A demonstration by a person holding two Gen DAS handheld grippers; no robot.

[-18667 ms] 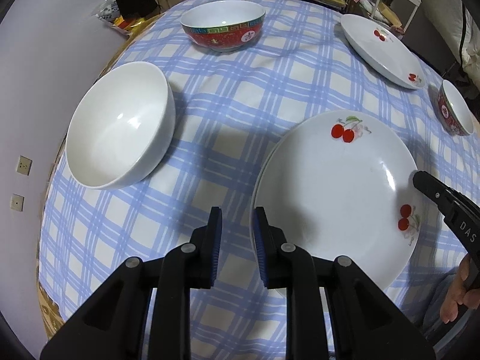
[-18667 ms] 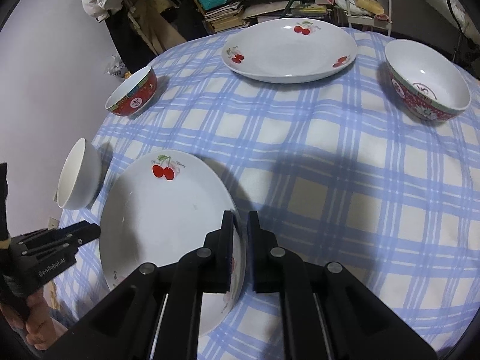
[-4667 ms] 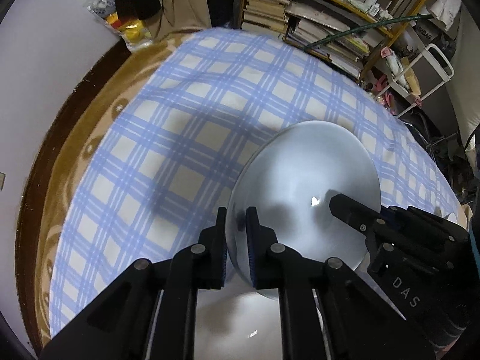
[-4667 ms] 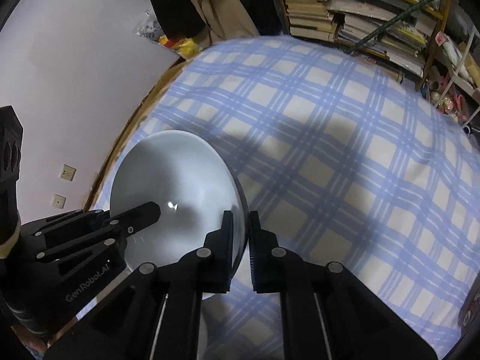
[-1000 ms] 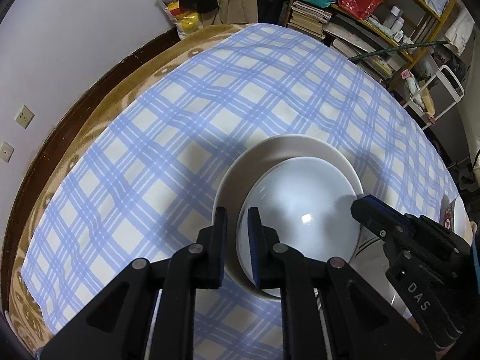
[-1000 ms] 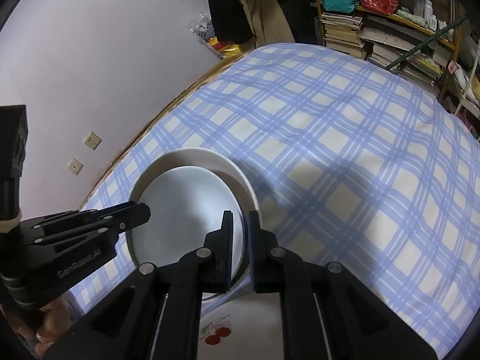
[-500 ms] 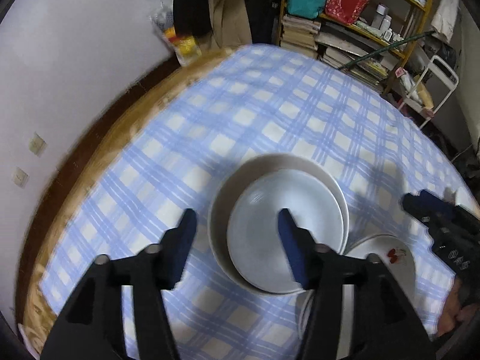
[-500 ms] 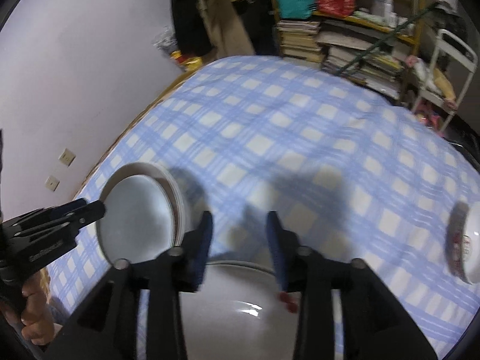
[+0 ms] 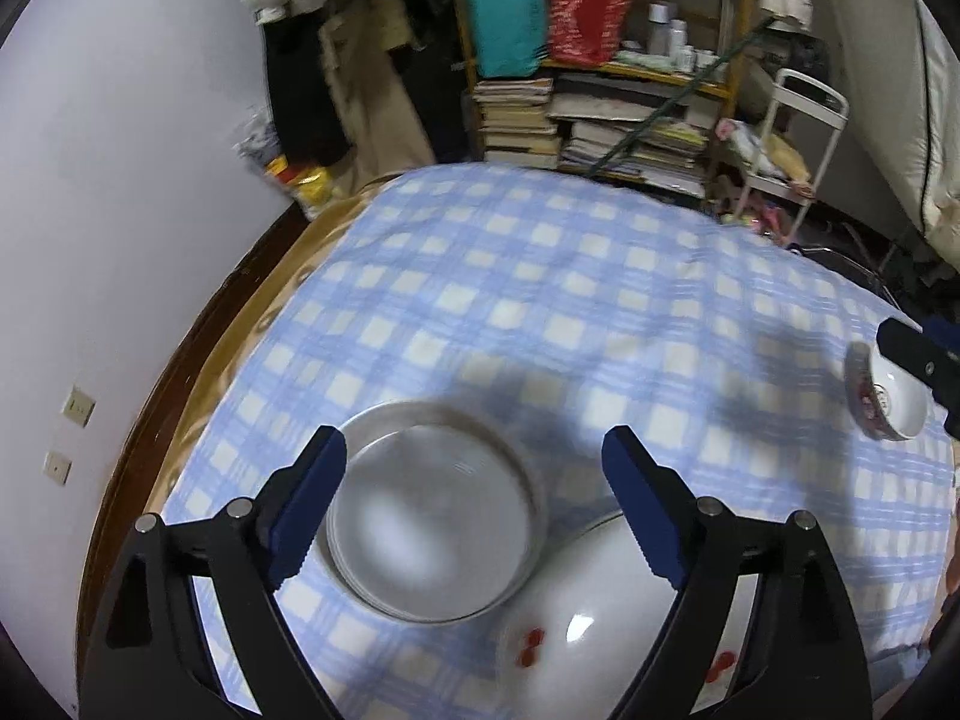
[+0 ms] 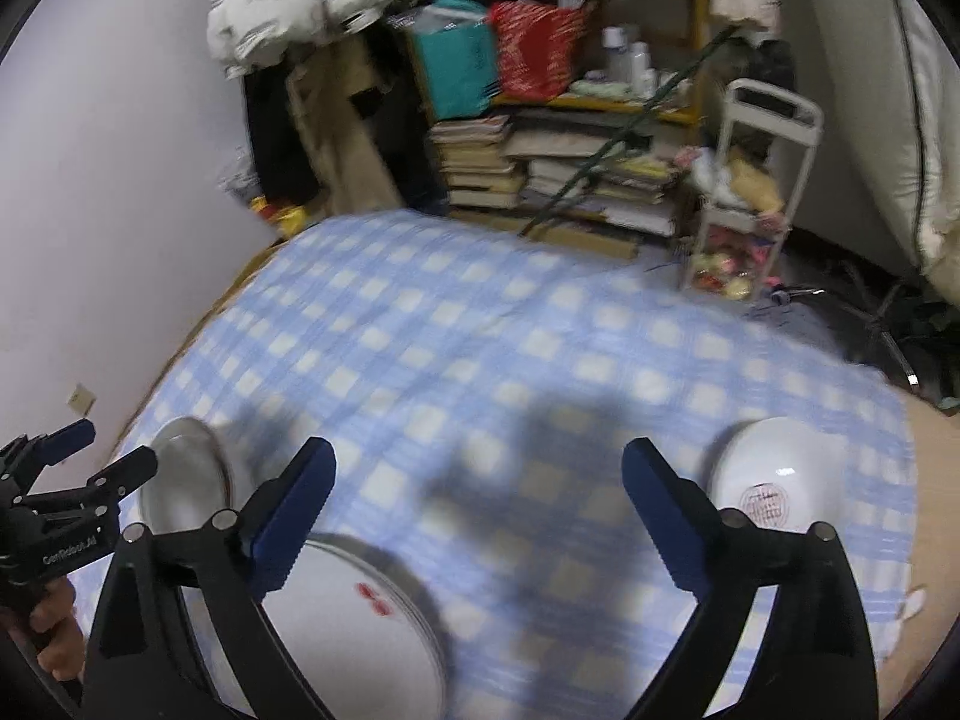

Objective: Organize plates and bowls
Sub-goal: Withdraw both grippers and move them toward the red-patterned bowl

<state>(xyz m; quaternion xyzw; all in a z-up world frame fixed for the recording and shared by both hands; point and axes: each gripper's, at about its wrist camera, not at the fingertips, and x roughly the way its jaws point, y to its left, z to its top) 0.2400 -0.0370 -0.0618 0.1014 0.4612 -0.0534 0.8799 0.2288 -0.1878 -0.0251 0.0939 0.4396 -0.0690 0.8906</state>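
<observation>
Now both claws hang empty above the checked worktop.
Left claw (image 9: 474, 492) and right claw (image 10: 477, 501), jaws just opened wide, hold nothing. Below the left claw sit the nested white bowls (image 9: 429, 516), touching the cherry plates (image 9: 588, 618); apparently done. Beyond the right claw a red-patterned bowl (image 10: 771, 489) waits unsorted. Past the blue tablecloth (image 9: 540, 300): a crowded bookshelf (image 9: 606, 114).

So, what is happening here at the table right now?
A person with a gripper in each hand is sorting dishes on a blue checked tablecloth. The left gripper and right gripper have just been opening, nothing between them. The nested white bowls sit beside the cherry plate; a red-patterned bowl waits apart.
</observation>
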